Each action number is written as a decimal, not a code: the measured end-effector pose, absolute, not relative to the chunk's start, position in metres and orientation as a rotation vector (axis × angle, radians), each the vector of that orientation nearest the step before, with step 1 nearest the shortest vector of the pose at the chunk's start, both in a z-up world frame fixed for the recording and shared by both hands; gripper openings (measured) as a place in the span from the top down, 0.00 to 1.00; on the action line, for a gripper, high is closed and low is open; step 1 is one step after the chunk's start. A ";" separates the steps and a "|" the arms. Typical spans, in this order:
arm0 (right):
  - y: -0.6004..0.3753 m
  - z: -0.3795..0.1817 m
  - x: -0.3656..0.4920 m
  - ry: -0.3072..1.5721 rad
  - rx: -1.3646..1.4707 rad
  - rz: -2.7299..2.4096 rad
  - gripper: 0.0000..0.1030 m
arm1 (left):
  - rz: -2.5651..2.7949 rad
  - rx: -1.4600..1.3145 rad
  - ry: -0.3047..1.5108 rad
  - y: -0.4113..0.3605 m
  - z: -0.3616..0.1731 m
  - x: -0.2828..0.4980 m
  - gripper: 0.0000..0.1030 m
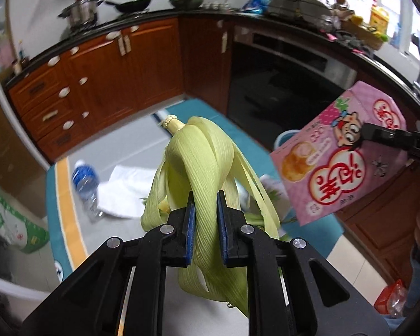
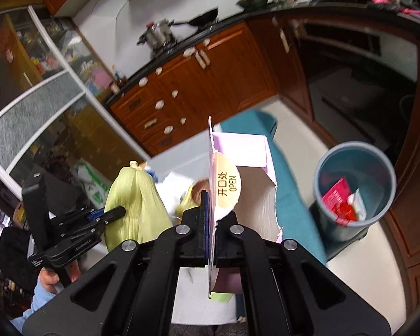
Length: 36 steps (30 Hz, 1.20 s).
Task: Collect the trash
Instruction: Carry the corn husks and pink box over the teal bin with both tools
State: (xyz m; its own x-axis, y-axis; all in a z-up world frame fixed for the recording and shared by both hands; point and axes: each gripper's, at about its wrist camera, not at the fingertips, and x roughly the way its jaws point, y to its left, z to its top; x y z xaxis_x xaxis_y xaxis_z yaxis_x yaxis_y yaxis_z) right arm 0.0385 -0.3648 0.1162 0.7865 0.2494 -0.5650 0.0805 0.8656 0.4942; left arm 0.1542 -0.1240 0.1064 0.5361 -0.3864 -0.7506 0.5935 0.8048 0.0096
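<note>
A person stands in a kitchen with a two-finger gripper in each hand, both raised above a teal mat (image 1: 61, 224) on the floor.

The left gripper (image 1: 205, 204) is clamped narrow on a bundle of pale green corn husks (image 1: 201, 173). The husks pass between its blue-lined fingers, rising ahead of them to a stub of cob and trailing below them.

The right gripper (image 2: 210, 204) is closed tight on the thin edge of an opened pink snack box (image 2: 238, 151). The box stands edge-on between the fingers, its torn flap to the right. The flap reads "OPEN" beside Chinese characters. In the left view the box's pink face shows a cartoon child, a strawberry, a pastry and large red Chinese characters, upside down.

To the right of the box, on the floor, stands a grey-blue bin (image 2: 355, 154) holding red and white wrappers. A plastic water bottle (image 1: 85, 184) with a blue label and a white cloth (image 1: 123, 193) lie on the mat beyond the husks.
</note>
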 end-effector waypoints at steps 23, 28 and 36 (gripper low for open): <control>-0.589 0.048 0.042 0.660 0.621 -0.365 0.99 | -0.936 0.555 1.141 -0.473 0.001 0.192 0.86; -0.614 0.009 0.071 0.745 0.640 -0.376 0.99 | -0.913 0.598 1.223 -0.503 -0.047 0.215 0.86; -0.621 -0.028 0.112 0.828 0.662 -0.338 0.58 | -0.873 0.641 1.270 -0.511 -0.081 0.234 0.54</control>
State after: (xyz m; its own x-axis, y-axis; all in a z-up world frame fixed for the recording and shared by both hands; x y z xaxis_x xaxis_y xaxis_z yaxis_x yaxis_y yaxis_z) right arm 0.1116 -0.6205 -0.0278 0.6399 -0.0260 -0.7680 0.5197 0.7509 0.4076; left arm 0.2337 -0.5108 -0.0813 0.0641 -0.1993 -0.9778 0.8414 0.5377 -0.0544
